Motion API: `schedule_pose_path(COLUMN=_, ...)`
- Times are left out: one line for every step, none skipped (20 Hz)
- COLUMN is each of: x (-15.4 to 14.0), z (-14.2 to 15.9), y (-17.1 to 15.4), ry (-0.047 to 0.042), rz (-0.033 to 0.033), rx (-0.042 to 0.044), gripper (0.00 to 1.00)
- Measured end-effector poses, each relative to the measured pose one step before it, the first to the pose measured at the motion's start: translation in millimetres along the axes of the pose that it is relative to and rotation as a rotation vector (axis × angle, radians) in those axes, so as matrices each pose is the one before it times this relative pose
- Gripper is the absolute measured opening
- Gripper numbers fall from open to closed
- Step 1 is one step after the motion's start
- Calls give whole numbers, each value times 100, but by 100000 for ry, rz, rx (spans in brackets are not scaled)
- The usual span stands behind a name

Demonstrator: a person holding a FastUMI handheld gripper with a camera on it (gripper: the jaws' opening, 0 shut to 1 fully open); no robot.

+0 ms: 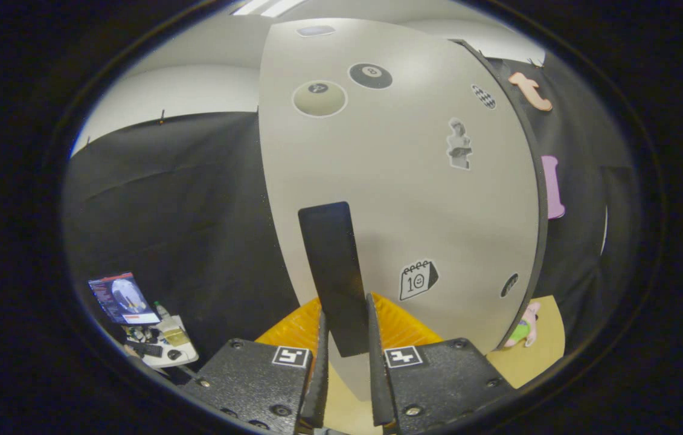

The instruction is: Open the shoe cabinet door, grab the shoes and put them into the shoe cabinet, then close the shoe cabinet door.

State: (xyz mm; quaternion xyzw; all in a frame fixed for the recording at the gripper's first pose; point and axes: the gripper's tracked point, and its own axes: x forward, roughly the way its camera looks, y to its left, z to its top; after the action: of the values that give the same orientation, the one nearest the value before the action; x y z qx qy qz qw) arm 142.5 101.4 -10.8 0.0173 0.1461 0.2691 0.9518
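Note:
The pale cabinet door (413,181), dotted with stickers, stands close ahead of me and fills most of the view. A long black handle (332,266) runs down its face. My gripper (346,308) is shut on the lower part of that handle, one finger pressing on each side. An orange ribbed surface (401,326) shows just beneath the door, behind my fingers.
A wooden floor patch (537,350) lies right of the door, with a small pink and green toy (524,329) at the door's edge. Far off to the left stands a small white table (166,353) with a screen (122,299) and a bottle.

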Motion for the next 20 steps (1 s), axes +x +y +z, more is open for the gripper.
schedule_pose_path(x=-588, z=-52, y=32, ry=200, rz=231, rx=24, gripper=32)
schedule_pose_path(x=-743, z=-151, y=-64, ry=128, rz=211, rx=-665, gripper=32)
schedule_pose_path(x=-487, z=-115, y=-173, ry=-156, rz=264, rx=-352, gripper=32)
schedule_pose_path(x=-628, z=-87, y=-297, ry=-266, rz=467, rx=-1000, gripper=32)
schedule_pose_path(x=-502, z=-10, y=-275, ry=-217, rz=304, rx=-340, gripper=32)
schedule_pose_path(x=-562, z=-232, y=-288, ry=-206, rz=15, rx=394, gripper=32)
schedule_pose_path(x=-568, z=28, y=-275, ry=-171, rz=-458, rx=348, gripper=32)
schedule_pose_path(x=-558, z=-27, y=-294, ry=-353, rz=-653, rx=-18, gripper=32)
schedule_pose_path(x=-550, z=52, y=-266, ry=-306, rz=-708, rx=-373, gripper=32)
schedule_pose_path(x=-498, z=-57, y=-298, ry=-163, rz=-678, rx=-613, gripper=32)
schedule_pose_path(x=-499, z=-18, y=-316, ry=-319, rz=-739, rx=-475, gripper=32)
schedule_pose_path(x=-528, z=-27, y=-340, ry=-298, rz=-823, rx=332, gripper=32)
schedule_pose_path(x=-544, z=86, y=-361, ry=-434, rz=-883, rx=761, gripper=32)
schedule_pose_path(x=-556, z=-31, y=-415, ry=-567, rz=-1032, rx=602, gripper=32)
schedule_pose_path(x=-440, z=47, y=-412, ry=-696, rz=-1281, rx=8, gripper=32)
schedule_pose_path(x=-321, z=-44, y=-460, ry=-367, rz=-1820, rx=-123, gripper=32)
schedule_pose_path(x=-299, z=-67, y=-409, ry=-87, rz=-2398, rx=-538, gripper=32)
schedule_pose_path(x=-266, z=-73, y=-488, ry=130, rz=-2517, rx=-1128, gripper=32)
schedule_pose_path(x=-228, z=17, y=-598, ry=315, rz=-2275, rx=-1193, gripper=32)
schedule_pose_path(x=-42, z=-96, y=-462, ry=-27, rz=-1735, rx=-801, gripper=31)
